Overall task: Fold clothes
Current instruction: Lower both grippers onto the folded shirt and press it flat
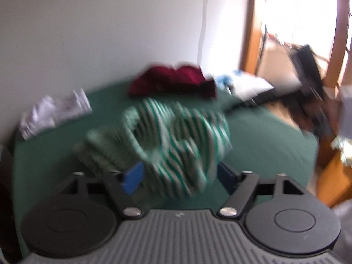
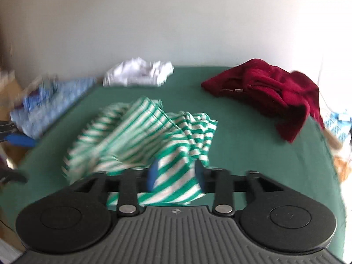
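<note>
Right gripper (image 2: 176,176): nearest the lens in the right wrist view; blue pads (image 2: 152,175) stand partly apart with a fold of the striped garment lying between them. Blur hides whether the pads press the cloth; grip cannot be told.
Left gripper (image 1: 180,177): jaws spread wide in the left wrist view, blue pads (image 1: 132,179) well apart. Striped cloth bulges into the gap, touching neither pad as far as the blur allows.
Striped garment (image 2: 140,136): green-and-white stripes, crumpled in a heap on the green surface, near edge running under the right gripper. In the left wrist view (image 1: 176,140) it is heavily motion-blurred.
Green surface (image 2: 253,154): dark green cover, flat, against a pale wall (image 2: 176,17); everything below is placed from the striped garment.
Maroon garment (image 2: 270,92): bunched, beyond the striped garment and to its right in the right wrist view, one end hanging over the surface's edge. Apart from the stripes.
White garment (image 2: 138,72): crumpled, beyond the striped garment and slightly left, at the far edge by the wall.
Blue patterned cloth (image 2: 50,101): left of the striped garment, at the surface's left edge; blurred.
Wooden door frame (image 1: 250,26): left wrist view only, far beyond the striped garment to the right, bright light behind it.
</note>
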Demonstrator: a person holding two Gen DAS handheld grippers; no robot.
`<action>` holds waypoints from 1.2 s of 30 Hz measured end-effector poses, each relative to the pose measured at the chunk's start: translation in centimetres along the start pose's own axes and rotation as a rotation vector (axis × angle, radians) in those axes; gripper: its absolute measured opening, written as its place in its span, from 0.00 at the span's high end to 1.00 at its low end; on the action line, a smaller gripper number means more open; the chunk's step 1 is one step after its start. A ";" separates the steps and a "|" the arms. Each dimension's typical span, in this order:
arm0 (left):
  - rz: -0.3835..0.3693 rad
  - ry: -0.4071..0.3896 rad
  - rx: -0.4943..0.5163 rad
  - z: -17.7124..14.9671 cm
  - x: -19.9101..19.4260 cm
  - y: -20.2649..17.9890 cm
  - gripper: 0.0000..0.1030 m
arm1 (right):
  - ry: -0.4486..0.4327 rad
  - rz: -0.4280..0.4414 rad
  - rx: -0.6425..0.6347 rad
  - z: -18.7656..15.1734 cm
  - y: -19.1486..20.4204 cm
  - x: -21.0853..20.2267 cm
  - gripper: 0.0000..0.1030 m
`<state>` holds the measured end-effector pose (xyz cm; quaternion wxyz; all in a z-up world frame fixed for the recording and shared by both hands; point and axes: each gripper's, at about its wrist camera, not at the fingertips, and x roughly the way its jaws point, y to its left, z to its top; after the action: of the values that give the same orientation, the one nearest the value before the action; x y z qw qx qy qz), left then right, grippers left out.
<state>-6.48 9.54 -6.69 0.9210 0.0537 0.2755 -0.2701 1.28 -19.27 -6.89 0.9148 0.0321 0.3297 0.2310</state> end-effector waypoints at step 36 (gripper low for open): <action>0.267 0.107 -0.182 1.2 6.8 -1.0 0.41 | 0.098 0.241 -0.384 7.2 -3.0 10.7 0.62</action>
<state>-1.66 5.17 -9.31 0.9338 0.0205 0.3379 -0.1158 14.20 -16.50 -8.21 0.8527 -0.1149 0.3177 0.3984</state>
